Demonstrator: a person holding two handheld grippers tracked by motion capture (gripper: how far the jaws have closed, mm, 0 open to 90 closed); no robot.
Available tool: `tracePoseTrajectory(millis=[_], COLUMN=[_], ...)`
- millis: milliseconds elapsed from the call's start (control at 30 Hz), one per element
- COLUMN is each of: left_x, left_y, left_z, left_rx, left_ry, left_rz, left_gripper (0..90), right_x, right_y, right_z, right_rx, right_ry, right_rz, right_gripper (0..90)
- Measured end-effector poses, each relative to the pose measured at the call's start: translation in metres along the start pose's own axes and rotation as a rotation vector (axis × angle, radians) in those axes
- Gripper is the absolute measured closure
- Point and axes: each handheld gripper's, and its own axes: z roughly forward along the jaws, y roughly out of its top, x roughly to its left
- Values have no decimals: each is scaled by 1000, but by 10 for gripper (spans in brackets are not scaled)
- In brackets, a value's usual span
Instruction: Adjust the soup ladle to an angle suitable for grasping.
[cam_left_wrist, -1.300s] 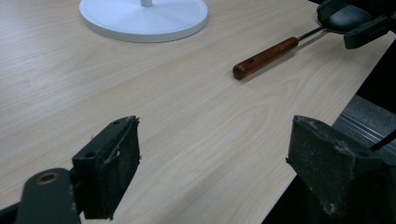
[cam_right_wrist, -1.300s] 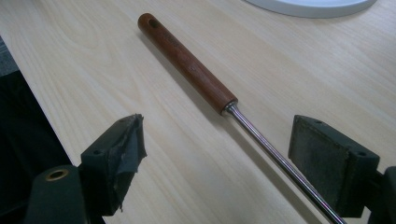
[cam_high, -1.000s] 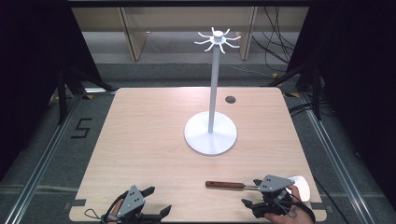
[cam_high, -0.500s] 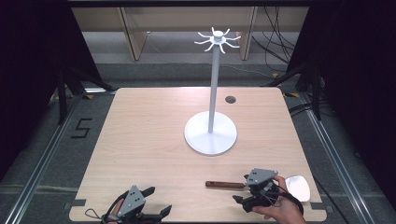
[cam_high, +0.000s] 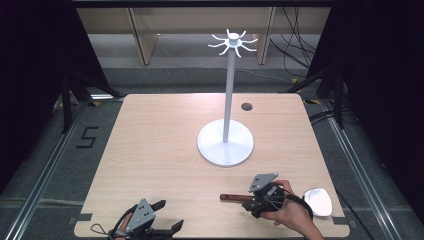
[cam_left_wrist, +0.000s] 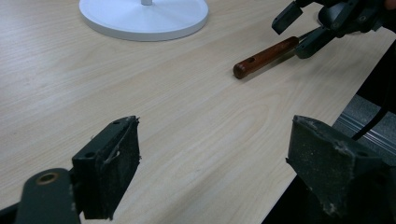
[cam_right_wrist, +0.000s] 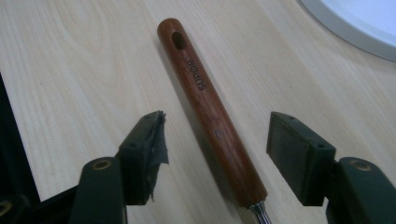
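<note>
The light wooden table carried a tall white stand whose round base sat right of centre, its thin pole rising to a ring of short hooks at the top. Near the table's front right corner lay a utensil with a white head and a reddish-brown wooden handle, the handle stretched leftward along the front edge, a hanging hole at its free end and the word SUPOR printed along it. The right gripper, held in a hand, hovered at that handle; in the right gripper view its jaws stood wide apart on either side of the wood, touching neither side and gripping nothing. The left gripper rested at the front left of the table, its jaws also spread wide and empty, well apart from the handle.
</note>
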Motion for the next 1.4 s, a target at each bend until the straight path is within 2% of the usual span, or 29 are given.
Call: tracePoseTrajectory(millis=[33, 67, 133, 167, 233, 267, 300, 367, 433, 467, 533, 633, 700, 733, 767, 800, 833, 867, 1067, 1100, 1133, 1200, 1233, 1267, 1300, 1333, 1400], left_x=[0, 0, 0, 0, 0, -1, 1, 0, -1, -1, 0, -1, -3, -2, -2, 0, 0, 0, -2, -2, -2, -1, -1, -1, -1, -1, -1], left_y=[0, 0, 0, 0, 0, 0, 0, 0, 0, 0, 0, 0, 0, 0, 0, 0, 0, 0, 0, 0, 0, 0, 0, 0, 0, 0, 0], left_z=[0, 0, 0, 0, 0, 0, 0, 0, 0, 0, 0, 0, 1, 1, 1, 1, 0, 0, 1, 1, 1, 1, 1, 1, 1, 1, 1], left_rx=[2, -4, -2, -1, -2, -1, 0, -1, -7, -2, -1, 1, -5, -8, -8, -10, 2, 1, -2, -7, -3, 0, 1, 1, 0, 1, 1], left_ry=[2, -1, -1, -2, -4, -5, -9, -5, -7, -6, -5, -7, -12, -11, -11, -17, -11, -7, -12, -13, -12, -11, -11, -11, -14, -14, -13], left_rz=[-1, -1, 0, 0, 1, -1, 23, 2, -5, -3, -2, -3, -13, -9, -9, 20, 15, -2, -7, -11, -8, -6, -5, -5, -7, -7, -6], left_gripper=[162, 162, 161, 161, 161, 161, 161, 161, 162, 161, 161, 161, 161, 162, 161, 161, 161, 161, 161, 161, 161, 161, 161, 161, 161, 161, 161], right_x=[-2, -2, -2, -3, -5, -6, -6, -7, -6, -7, -6, -6, -8, -12, -12, -12, -10, -10, -11, -12, -9, -12, -12, -14, -14, -13, -13], right_y=[2, 3, 5, 9, 11, 12, 13, 15, 17, 18, 18, 24, 28, 31, 31, 34, 35, 36, 39, 40, 40, 42, 43, 44, 44, 46, 46], right_z=[3, 4, 5, 8, 11, 12, 14, 15, 16, 18, 19, 21, 21, 23, 23, 23, 23, 23, 24, 25, 24, 25, 24, 26, 26, 26, 26], right_rx=[-6, 8, 26, 56, 63, 79, 92, 110, 136, 139, 149, 193, 237, 247, 247, 271, 300, 299, 326, 320, 330, 336, 353, 340, 340, 363, 365], right_ry=[17, 12, 16, 29, 28, 27, 34, 48, 46, 47, 51, 67, 81, 105, 105, 105, 103, 109, 123, 116, 101, 127, 139, 145, 145, 124, 124], right_rz=[-40, -51, -41, -56, -81, -76, -73, -85, -73, -99, -98, -117, -107, -137, -137, -137, -114, -128, -127, -148, -130, -167, -159, -198, -198, -161, -160], right_gripper=[409, 426, 446, 475, 493, 503, 512, 538, 553, 559, 569, 596, 605, 613, 613, 638, 648, 658, 678, 687, 691, 697, 699, 701, 701, 705, 708])
